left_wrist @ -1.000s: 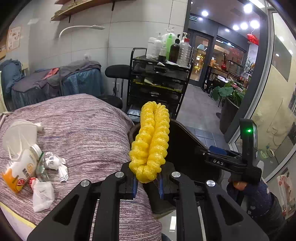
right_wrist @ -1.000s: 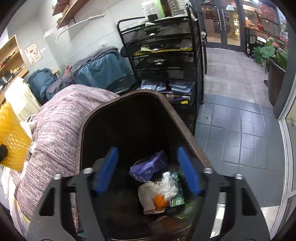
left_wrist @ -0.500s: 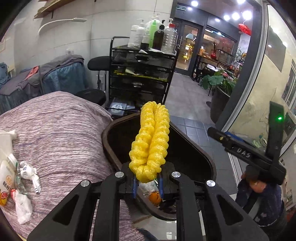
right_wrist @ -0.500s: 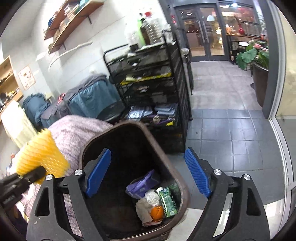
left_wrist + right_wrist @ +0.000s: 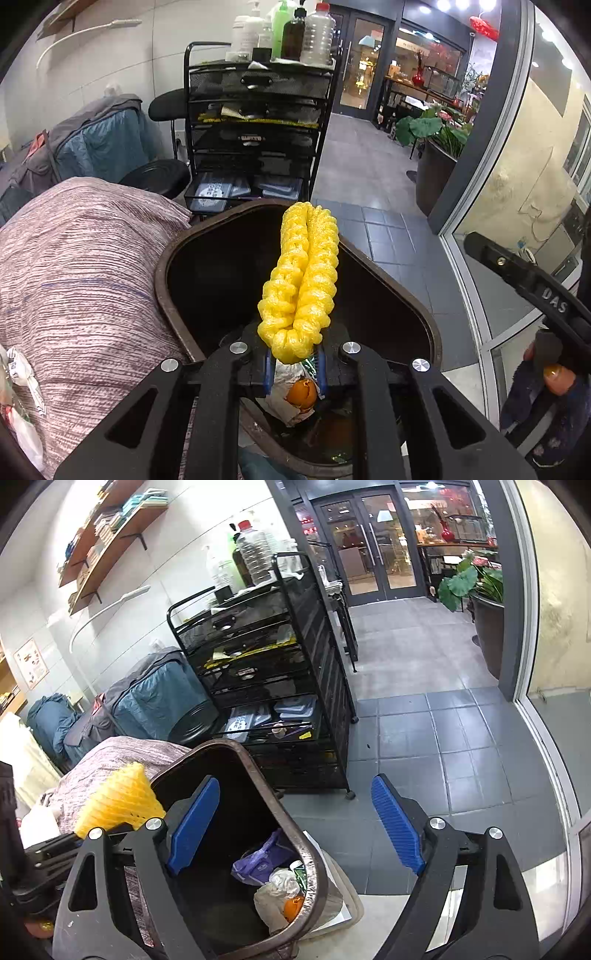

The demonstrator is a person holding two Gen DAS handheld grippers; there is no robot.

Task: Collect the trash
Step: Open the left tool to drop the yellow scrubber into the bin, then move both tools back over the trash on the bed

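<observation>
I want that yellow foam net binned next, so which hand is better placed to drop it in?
Left. Its tongs are shut on the foam net, which hangs over the open bin; opening should probably drop it inside. The right tongs are open, hold nothing, and straddle the bin's rim.

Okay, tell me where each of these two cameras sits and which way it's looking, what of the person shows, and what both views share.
Left wrist: sits on the left gripper, looking down over the trash bin; its jaws are shut on the yellow foam net; the right gripper's handle and a hand show at right.
Right wrist: sits on the right gripper, jaws open and empty, facing the bin's rim and the tiled floor; no hand shows.
Shared: the bin, the net, the black cart, the striped cushion.
</observation>
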